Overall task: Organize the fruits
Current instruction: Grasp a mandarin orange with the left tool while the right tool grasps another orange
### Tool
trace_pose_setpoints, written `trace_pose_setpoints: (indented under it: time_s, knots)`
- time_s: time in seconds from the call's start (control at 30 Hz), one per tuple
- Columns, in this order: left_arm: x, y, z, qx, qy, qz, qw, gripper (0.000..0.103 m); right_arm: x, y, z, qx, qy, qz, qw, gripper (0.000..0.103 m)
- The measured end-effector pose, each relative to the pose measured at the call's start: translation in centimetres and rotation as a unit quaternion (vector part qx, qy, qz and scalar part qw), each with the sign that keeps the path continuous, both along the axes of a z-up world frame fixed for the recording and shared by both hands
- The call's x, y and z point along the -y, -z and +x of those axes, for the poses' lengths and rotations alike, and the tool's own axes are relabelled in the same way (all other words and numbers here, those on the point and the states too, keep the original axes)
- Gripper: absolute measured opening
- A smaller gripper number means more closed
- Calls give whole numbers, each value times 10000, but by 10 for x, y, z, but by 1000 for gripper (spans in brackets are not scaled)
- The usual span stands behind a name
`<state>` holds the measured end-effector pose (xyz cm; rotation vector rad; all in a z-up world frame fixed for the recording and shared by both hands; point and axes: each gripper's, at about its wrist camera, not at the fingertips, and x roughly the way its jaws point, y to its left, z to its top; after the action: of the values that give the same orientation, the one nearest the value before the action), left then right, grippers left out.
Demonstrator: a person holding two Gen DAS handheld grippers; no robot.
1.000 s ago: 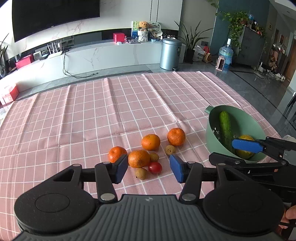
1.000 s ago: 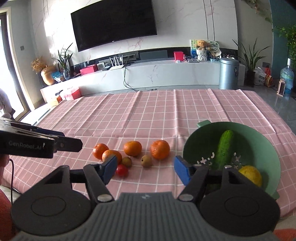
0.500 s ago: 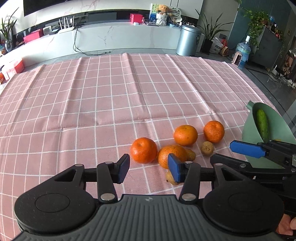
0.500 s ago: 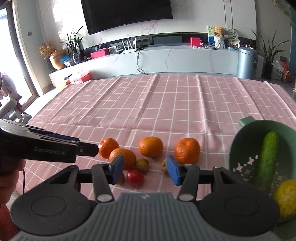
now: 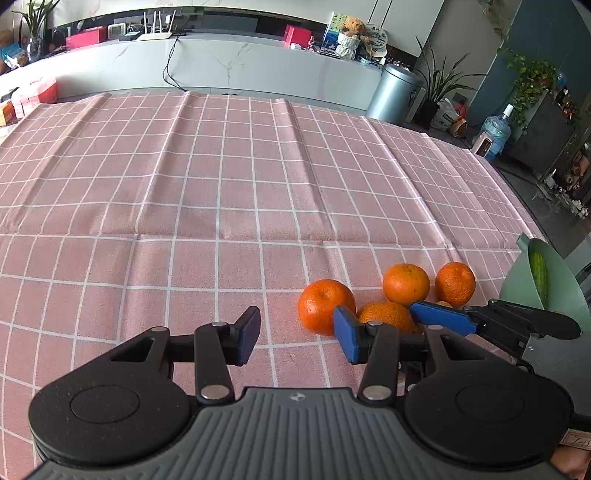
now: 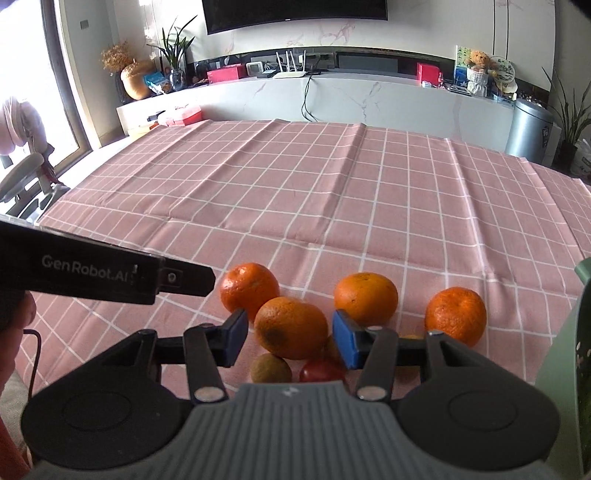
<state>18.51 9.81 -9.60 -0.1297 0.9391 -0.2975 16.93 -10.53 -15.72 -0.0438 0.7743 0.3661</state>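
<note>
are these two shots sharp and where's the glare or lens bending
Left wrist view: sharp and evenly lit; fisheye bows the pink checked tablecloth lines, squeezing the green bowl at the edge. Right wrist view: sharp on the round orange tangerines; the bright window at left is blown out.

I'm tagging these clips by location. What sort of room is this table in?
Most likely a home living room: a wall-mounted TV above a long marble media console, with potted plants and a teddy bear on display.
</note>
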Motion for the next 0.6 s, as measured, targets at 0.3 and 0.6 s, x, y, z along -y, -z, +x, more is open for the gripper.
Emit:
trace_pose_setpoints:
  time_s: [0.3,0.6]
  knots:
    - [7,4,2,25,196,10,9998,54,-12,6,-2,237,-191,-445,9985,42]
    - [26,16,12,-19,263,208,9994,56,15,-18,-20,413,122,-425,9982,41]
